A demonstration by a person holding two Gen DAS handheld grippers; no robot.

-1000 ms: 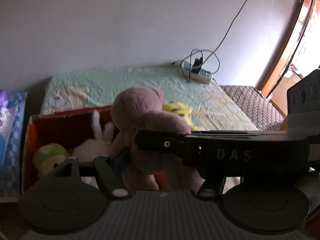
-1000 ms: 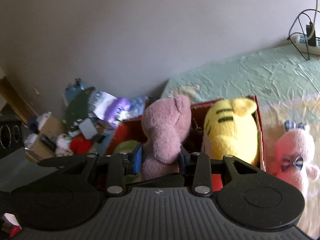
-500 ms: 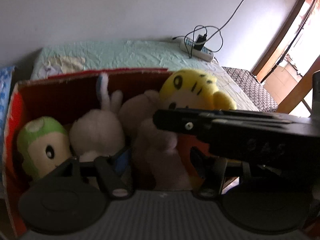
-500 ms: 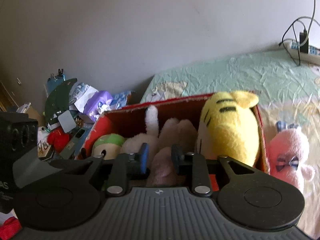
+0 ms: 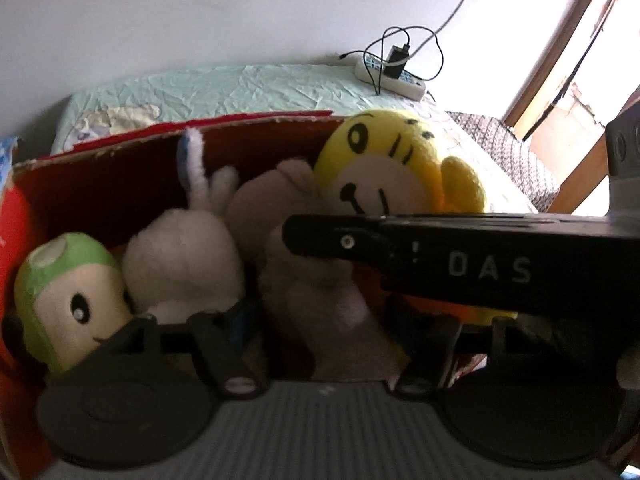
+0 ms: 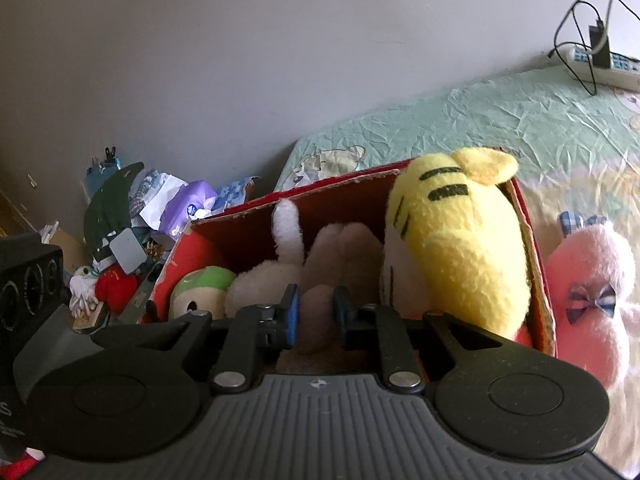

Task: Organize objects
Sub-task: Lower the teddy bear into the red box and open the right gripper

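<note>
A red cardboard box (image 5: 100, 184) (image 6: 538, 276) on the bed holds a green-capped plush (image 5: 68, 292), a white bunny plush (image 5: 188, 256) and a yellow tiger plush (image 5: 396, 172) (image 6: 452, 248). A dusty pink plush (image 5: 320, 288) (image 6: 340, 256) is down inside the box between bunny and tiger. My left gripper (image 5: 332, 336) is shut on its lower body. My right gripper (image 6: 314, 314) is shut on it too, and crosses the left wrist view as a black bar (image 5: 460, 256).
A pink plush with a checked bow (image 6: 592, 296) lies on the bed right of the box. A power strip with cables (image 5: 394, 76) sits at the bed's far edge by the wall. A heap of clutter (image 6: 132, 232) lies left of the bed.
Both grippers lowered the dusty pink plush from above the box down into it, between the bunny and the tiger. Both cameras moved closer to the box.
</note>
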